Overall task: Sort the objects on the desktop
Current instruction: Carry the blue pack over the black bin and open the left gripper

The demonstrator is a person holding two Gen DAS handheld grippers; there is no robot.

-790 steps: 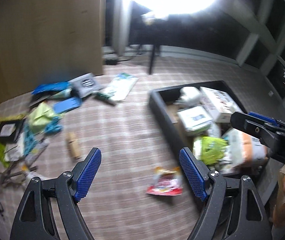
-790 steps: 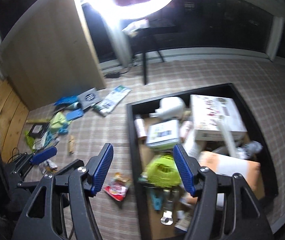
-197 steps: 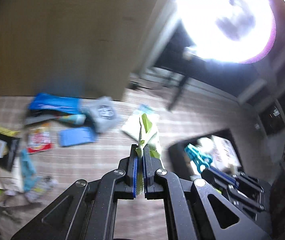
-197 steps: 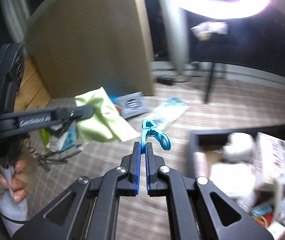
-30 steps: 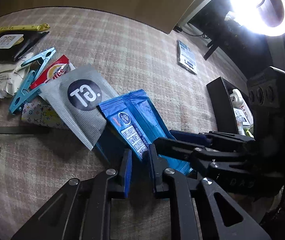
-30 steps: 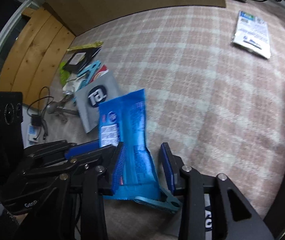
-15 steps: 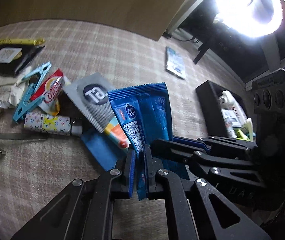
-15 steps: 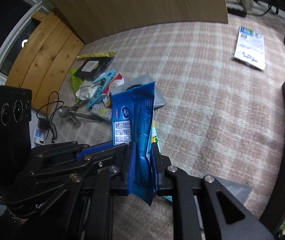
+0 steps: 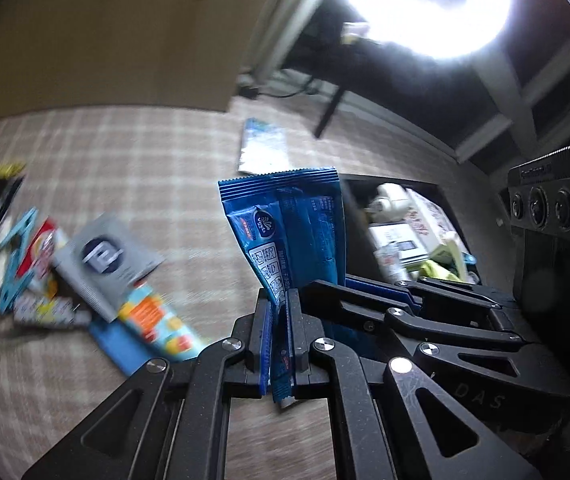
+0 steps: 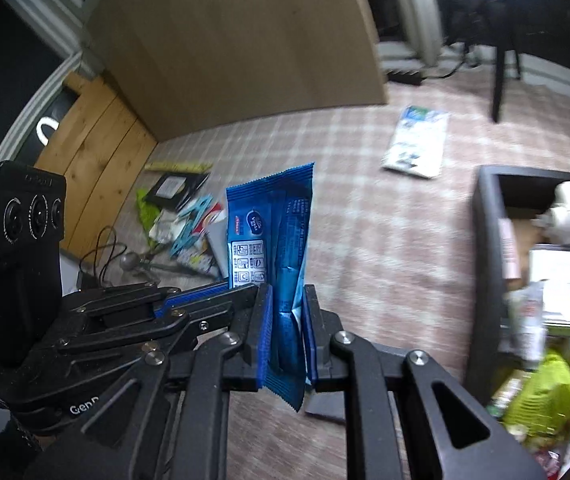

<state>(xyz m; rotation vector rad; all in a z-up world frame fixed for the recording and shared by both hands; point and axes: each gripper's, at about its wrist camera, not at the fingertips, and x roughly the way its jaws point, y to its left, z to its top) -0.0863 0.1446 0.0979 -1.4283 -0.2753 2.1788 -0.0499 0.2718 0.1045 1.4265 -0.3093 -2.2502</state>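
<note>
Plaid-covered bench (image 9: 189,148), strewn with packets and pegs (blurred). One blue packet (image 9: 293,232) was held upright above it, clamped at its lower end by left tongs (image 9: 279,336) and right tongs (image 10: 287,334) together; dark bin (image 10: 485,248) was nearby.

Open checked carpet (image 10: 385,248) ahead of both tongs, only a white leaflet (image 10: 415,142) lying far ahead. Left of the tongs: clutter pile (image 9: 97,264) on the floor. Right: black bin (image 10: 485,240), walls upright, already crowded. Wooden panel (image 10: 237,40) closes off the far left; stand leg (image 10: 499,76) beyond the leaflet.
</note>
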